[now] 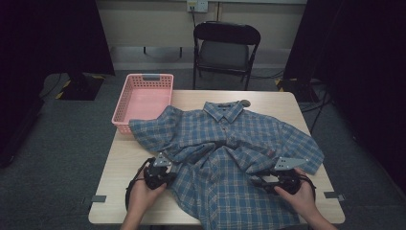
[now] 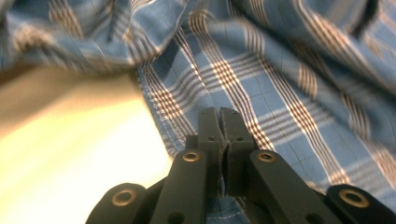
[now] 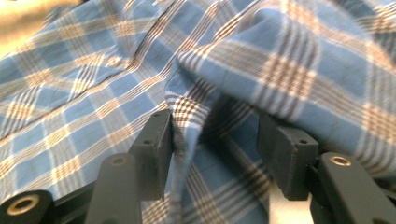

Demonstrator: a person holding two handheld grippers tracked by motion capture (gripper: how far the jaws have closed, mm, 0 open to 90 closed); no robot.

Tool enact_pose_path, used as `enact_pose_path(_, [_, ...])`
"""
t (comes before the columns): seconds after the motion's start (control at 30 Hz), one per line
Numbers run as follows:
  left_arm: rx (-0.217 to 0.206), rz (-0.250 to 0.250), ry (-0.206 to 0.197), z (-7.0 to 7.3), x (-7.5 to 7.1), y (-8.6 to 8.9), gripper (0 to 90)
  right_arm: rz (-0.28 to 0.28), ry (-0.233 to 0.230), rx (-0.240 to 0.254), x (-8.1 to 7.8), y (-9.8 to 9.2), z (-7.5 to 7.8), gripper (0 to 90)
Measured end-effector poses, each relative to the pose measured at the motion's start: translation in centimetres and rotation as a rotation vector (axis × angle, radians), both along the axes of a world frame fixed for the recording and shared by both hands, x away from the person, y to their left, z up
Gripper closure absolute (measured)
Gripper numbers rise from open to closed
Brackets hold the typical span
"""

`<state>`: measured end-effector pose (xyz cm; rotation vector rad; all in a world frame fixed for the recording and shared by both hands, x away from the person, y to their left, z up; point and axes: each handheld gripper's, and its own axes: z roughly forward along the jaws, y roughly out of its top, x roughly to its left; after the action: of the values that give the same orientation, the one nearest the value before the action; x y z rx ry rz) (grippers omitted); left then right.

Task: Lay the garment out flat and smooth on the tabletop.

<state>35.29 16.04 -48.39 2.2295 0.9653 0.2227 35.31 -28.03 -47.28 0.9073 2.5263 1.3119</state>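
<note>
My left gripper (image 2: 219, 122) pinched the shirt (image 1: 230, 143) hem; my right gripper (image 3: 215, 140) gaped around a fold, needing to close before straightening

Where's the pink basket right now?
In the high view the basket sits at the table's far left corner, its near right edge meeting the shirt's sleeve.

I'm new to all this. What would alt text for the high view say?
A person's two hands hold a left gripper and a right gripper at the near part of a blue plaid shirt spread on a wooden table. A pink basket sits at the far left corner, a black folding chair beyond.
</note>
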Motion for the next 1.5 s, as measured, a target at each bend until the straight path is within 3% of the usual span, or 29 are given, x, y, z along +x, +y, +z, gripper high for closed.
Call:
enact_pose_path(0.07, [-0.009, -0.037, 0.020, 0.0, -1.6, 0.5, 88.2, -0.011, 0.004, 0.008, 0.4, -0.2, 0.0, 45.1])
enact_pose_path(0.1, [0.008, -0.048, 0.011, 0.1, -2.5, 0.7, 88.1, -0.016, 0.011, 0.009, 0.5, -0.3, -0.1, 45.1])
enact_pose_path(0.17, [0.025, -0.044, -0.048, 0.3, -3.9, 0.8, 82.1, -0.027, 0.015, 0.014, 0.7, -0.8, -0.3, 45.9])
enact_pose_path(0.2, [0.027, -0.016, -0.099, 0.5, -4.2, 0.7, 67.7, -0.029, 0.019, 0.016, 0.7, -1.0, -0.4, 47.8])
enact_pose_path(0.23, [0.012, 0.012, -0.138, 0.8, -4.2, 0.6, 52.2, -0.030, 0.018, 0.016, 0.8, -1.2, -0.5, 50.4])
enact_pose_path(0.27, [0.000, 0.029, -0.172, 1.2, -3.7, 0.4, 46.0, -0.035, 0.016, 0.018, 1.0, -1.3, -0.7, 53.2])
enact_pose_path(0.37, [0.046, 0.078, -0.200, 1.1, -1.7, -0.4, 42.0, -0.020, 0.010, 0.000, 1.5, -1.2, -0.7, 68.5])
enact_pose_path(0.4, [0.042, 0.084, -0.192, 0.8, -0.9, -0.5, 44.1, -0.008, 0.003, -0.010, 1.6, -1.2, -0.7, 73.3])
enact_pose_path(0.43, [0.020, 0.079, -0.158, 0.4, -0.2, -0.6, 50.9, -0.004, 0.005, -0.011, 1.7, -1.3, -0.7, 75.7])
enact_pose_path(0.47, [0.029, 0.062, -0.132, 0.1, 0.2, -0.8, 56.4, -0.004, 0.009, -0.006, 1.7, -1.4, -0.6, 77.4])
enact_pose_path(0.5, [0.054, 0.048, -0.126, -0.3, 0.4, -1.0, 59.2, -0.006, 0.010, -0.003, 1.8, -1.5, -0.6, 77.5])
enact_pose_path(0.57, [0.034, 0.027, -0.112, -0.4, 0.4, -1.0, 69.2, -0.010, 0.012, -0.004, 1.9, -1.9, -0.7, 77.8])
enact_pose_path(0.67, [0.033, 0.009, -0.053, 0.0, -0.1, -0.7, 85.0, -0.017, 0.035, 0.005, 2.2, -2.4, -0.9, 78.9])
enact_pose_path(0.8, [0.032, -0.025, 0.002, 0.3, -2.4, 0.0, 86.6, -0.002, 0.058, 0.014, 1.8, -2.7, -0.9, 81.4])
enact_pose_path(0.9, [0.032, -0.057, 0.030, 0.5, -5.0, 1.2, 86.5, 0.021, 0.068, 0.011, 0.7, -3.3, -0.6, 82.6])
enact_pose_path(0.97, [0.008, -0.028, -0.007, 0.6, -5.9, 1.6, 80.8, 0.028, 0.068, 0.014, 0.0, -3.6, -0.5, 81.9])
enact_pose_path(1.03, [-0.021, 0.004, -0.065, 0.8, -5.5, 1.3, 53.2, 0.019, 0.053, 0.029, -0.2, -3.6, -0.2, 73.3])
enact_pose_path(1.1, [-0.026, -0.006, -0.127, 0.9, -4.5, 0.2, 47.2, 0.022, 0.038, 0.045, 0.0, -3.1, 0.0, 70.4])
enact_pose_path(1.17, [-0.069, -0.030, -0.118, 0.8, -3.3, -1.1, 43.2, 0.022, 0.026, 0.042, 0.5, -2.3, 0.2, 68.4])
enact_pose_path(1.2, [-0.083, -0.055, -0.099, 0.7, -2.7, -1.7, 49.4, 0.026, 0.030, 0.043, 0.7, -2.0, 0.1, 70.1])
enact_pose_path(1.23, [-0.062, -0.067, -0.093, 0.5, -2.3, -2.3, 56.0, 0.022, 0.029, 0.035, 1.0, -1.9, 0.1, 72.9])
enact_pose_path(1.3, [-0.023, -0.106, -0.037, 0.0, -1.9, -3.0, 76.8, 0.029, 0.048, 0.032, 1.4, -1.9, -0.1, 80.1])
enact_pose_path(1.33, [-0.030, -0.113, -0.031, -0.2, -1.9, -3.1, 79.7, 0.025, 0.058, 0.032, 1.5, -2.0, -0.2, 81.6])
enact_pose_path(1.4, [-0.048, -0.111, 0.020, -0.1, -2.2, -2.6, 87.7, 0.029, 0.066, 0.026, 1.4, -2.6, -0.4, 84.4])
enact_pose_path(1.5, [-0.013, -0.105, 0.025, 0.2, -3.3, -1.3, 88.4, 0.022, 0.081, 0.024, 0.7, -3.9, -0.7, 86.2])
